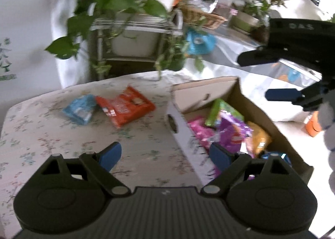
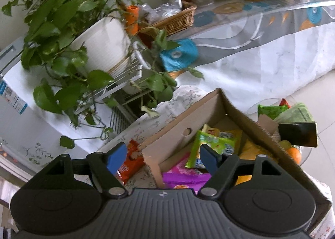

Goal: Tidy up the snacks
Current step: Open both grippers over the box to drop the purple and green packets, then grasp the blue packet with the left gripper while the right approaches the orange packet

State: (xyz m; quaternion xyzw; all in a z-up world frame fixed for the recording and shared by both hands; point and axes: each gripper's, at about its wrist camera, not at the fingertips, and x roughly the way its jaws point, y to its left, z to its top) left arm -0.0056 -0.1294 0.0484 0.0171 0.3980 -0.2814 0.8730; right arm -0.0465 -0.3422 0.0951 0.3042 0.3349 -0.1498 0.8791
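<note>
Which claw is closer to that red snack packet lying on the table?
Left. The left claw hangs open just short of the red packet; the right claw is open beyond the cardboard box.

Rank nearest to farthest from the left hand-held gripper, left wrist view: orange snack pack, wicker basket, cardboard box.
From the left hand-held gripper:
1. cardboard box - just ahead on the right, its near wall between the open fingers.
2. orange snack pack - on the tablecloth, ahead and left of the box.
3. wicker basket - far back, on the other table beyond the plants.
</note>
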